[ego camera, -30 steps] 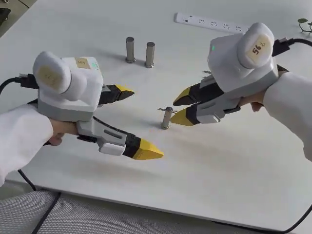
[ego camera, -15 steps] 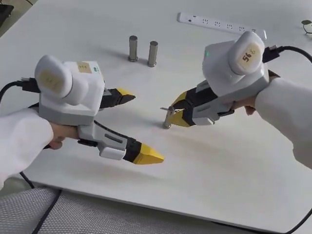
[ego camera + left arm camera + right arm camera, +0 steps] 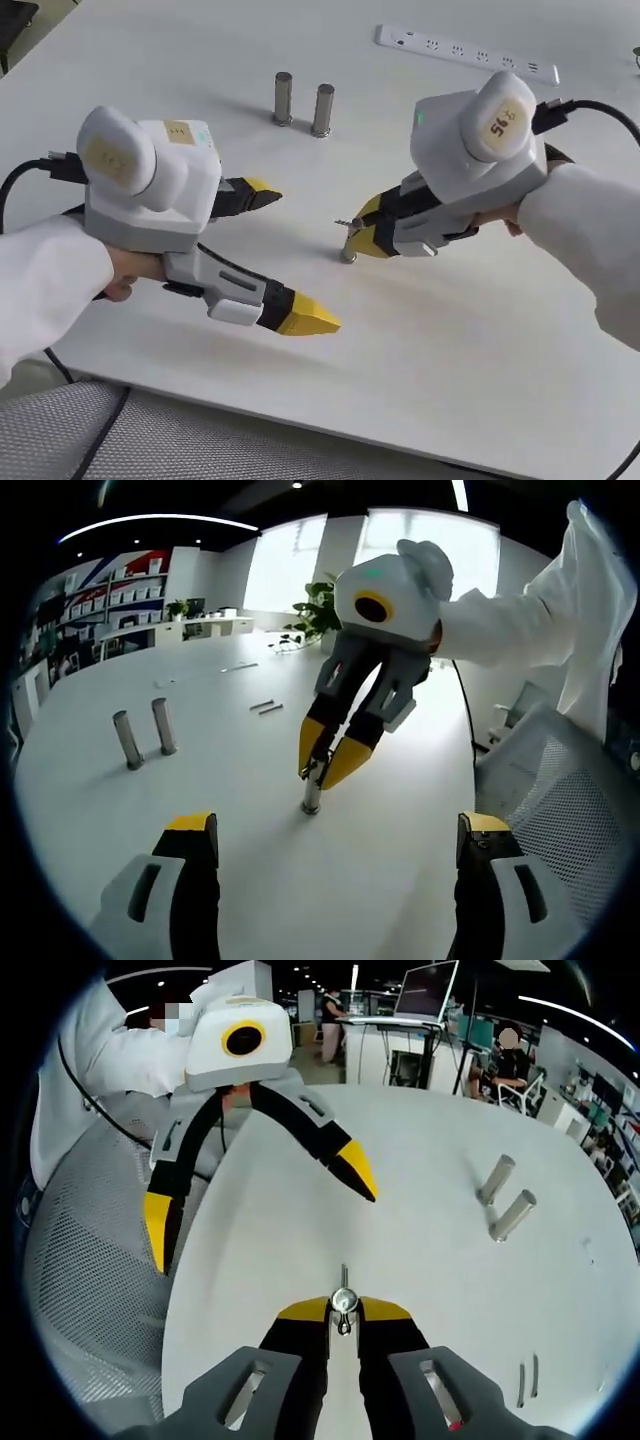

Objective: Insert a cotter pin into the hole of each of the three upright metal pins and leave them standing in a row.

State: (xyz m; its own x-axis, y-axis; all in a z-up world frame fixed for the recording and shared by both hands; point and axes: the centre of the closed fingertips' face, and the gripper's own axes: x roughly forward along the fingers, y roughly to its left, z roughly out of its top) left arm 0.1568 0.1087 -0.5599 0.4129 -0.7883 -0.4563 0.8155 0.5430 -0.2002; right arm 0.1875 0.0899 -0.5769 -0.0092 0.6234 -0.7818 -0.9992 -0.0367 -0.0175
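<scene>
The white table (image 3: 450,330) carries all the task parts. A grey mesh chair (image 3: 60,430) sits at its near edge.

The left gripper (image 3: 298,256) is held above the near-left part of the table. Its jaws are spread wide and hold nothing; in the left gripper view, bare table lies between the two yellow tips. The left gripper points toward the near metal pin but is well apart from it.

The right gripper (image 3: 358,236) is tilted down onto the near metal pin (image 3: 348,252). Its jaws are closed to a narrow gap, with the upper end of that pin clamped between the yellow tips. The right gripper view shows the pin head directly between the tips.

A white power strip (image 3: 465,55) lies along the far edge of the table.

The far-left metal pin (image 3: 283,98) and the far-right metal pin (image 3: 323,108) stand upright just beside each other, well apart from the near metal pin. Whether their holes are filled cannot be determined.

The near metal pin stands upright on the table near its centre. A cotter pin (image 3: 345,222) sits crosswise through its top, with one end projecting toward the left gripper.
</scene>
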